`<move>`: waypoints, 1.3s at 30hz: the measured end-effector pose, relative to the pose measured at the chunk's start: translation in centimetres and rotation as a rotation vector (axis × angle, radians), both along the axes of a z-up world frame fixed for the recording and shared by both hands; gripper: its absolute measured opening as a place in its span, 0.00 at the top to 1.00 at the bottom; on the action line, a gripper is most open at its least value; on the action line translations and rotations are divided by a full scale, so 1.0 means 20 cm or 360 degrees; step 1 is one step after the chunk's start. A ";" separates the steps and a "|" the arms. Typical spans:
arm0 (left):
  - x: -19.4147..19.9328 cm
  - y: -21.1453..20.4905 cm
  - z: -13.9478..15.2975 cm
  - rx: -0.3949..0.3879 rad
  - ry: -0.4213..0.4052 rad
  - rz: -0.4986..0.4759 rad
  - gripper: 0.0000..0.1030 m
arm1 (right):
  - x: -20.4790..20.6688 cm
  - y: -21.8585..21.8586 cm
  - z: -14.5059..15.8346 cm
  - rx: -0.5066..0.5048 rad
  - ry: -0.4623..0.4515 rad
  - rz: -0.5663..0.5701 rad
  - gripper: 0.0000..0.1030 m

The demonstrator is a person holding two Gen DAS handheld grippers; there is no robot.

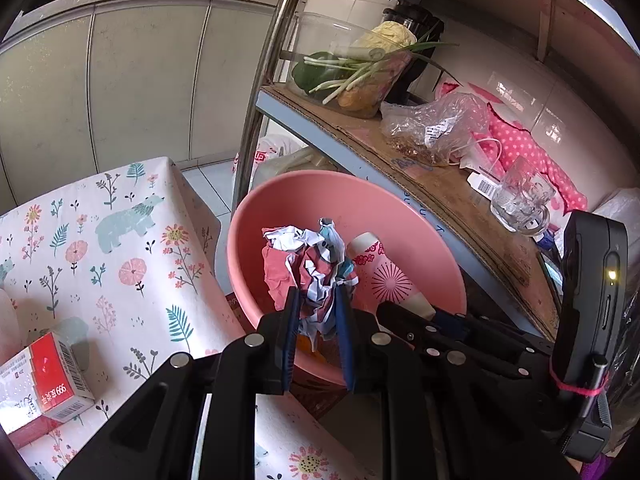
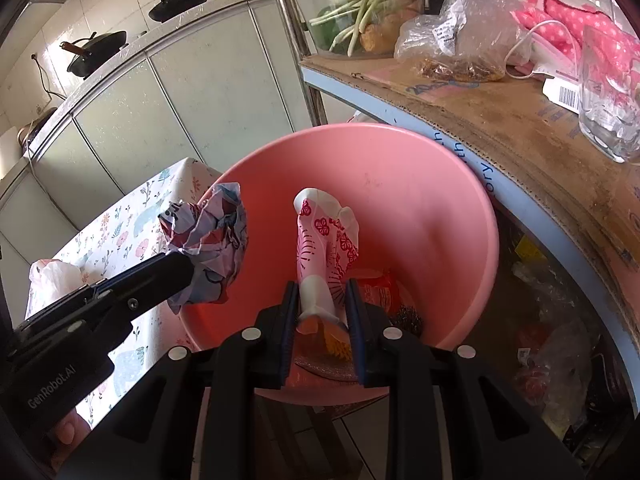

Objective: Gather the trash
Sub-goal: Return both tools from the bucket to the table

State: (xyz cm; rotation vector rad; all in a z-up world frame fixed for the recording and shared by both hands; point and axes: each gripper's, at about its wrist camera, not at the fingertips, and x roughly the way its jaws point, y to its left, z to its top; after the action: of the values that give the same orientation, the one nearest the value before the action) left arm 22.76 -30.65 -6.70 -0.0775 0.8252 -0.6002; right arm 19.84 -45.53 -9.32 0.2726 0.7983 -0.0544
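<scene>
A pink plastic basin (image 1: 400,216) (image 2: 420,208) stands between the flower-patterned table and a shelf. My left gripper (image 1: 318,300) is shut on a crumpled ball of red, white and blue paper (image 1: 316,264) (image 2: 212,248), held over the basin's near-left rim. My right gripper (image 2: 322,292) is shut on a squashed pink-and-white paper cup (image 2: 326,240) (image 1: 380,272), held over the basin's inside. Red and orange scraps (image 2: 380,292) lie on the basin floor beneath the cup. Seen from the right wrist view, the left gripper (image 2: 176,268) reaches in from the left.
A red-and-white medicine box (image 1: 44,380) lies on the tablecloth (image 1: 120,240). The cardboard-covered shelf (image 2: 500,120) to the right carries a bowl of greens (image 1: 352,76), a plastic bag (image 1: 436,128) and a glass mug (image 1: 520,200). Bagged rubbish (image 2: 560,340) sits under the shelf.
</scene>
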 end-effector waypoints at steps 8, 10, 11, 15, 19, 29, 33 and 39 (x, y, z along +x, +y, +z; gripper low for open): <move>0.00 -0.02 -0.01 0.0043 -0.0018 0.0018 0.80 | 0.02 0.00 -0.02 -0.0003 0.0020 -0.0004 0.75; -0.01 -0.02 -0.01 0.0061 -0.0032 0.0025 0.80 | 0.02 0.00 -0.02 -0.0008 0.0024 -0.0012 0.75; -0.01 -0.02 -0.01 0.0064 -0.0034 0.0025 0.79 | 0.02 0.00 -0.02 -0.0013 0.0025 -0.0015 0.75; -0.02 -0.01 -0.01 0.0066 -0.0021 0.0034 0.74 | 0.02 0.00 -0.02 -0.0025 0.0030 -0.0019 0.75; -0.03 0.01 0.00 0.0070 -0.0019 0.0048 0.72 | 0.01 0.00 -0.01 -0.0019 0.0029 -0.0011 0.75; -0.10 0.17 0.11 0.0016 -0.0055 0.0106 0.68 | -0.08 0.03 0.10 -0.0005 -0.0072 0.0031 0.75; -0.15 0.28 0.17 -0.0020 -0.0089 0.0165 0.68 | -0.14 0.07 0.15 -0.0008 -0.0131 0.0059 0.75; -0.29 0.49 0.24 -0.0035 -0.0144 0.0247 0.68 | -0.25 0.18 0.25 0.0045 -0.0281 0.0158 0.75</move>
State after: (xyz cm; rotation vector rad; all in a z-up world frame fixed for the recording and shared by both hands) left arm 16.89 -20.93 -1.91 -0.1323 0.7176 -0.4630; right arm 14.80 -41.93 -4.34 0.2605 0.6365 0.0736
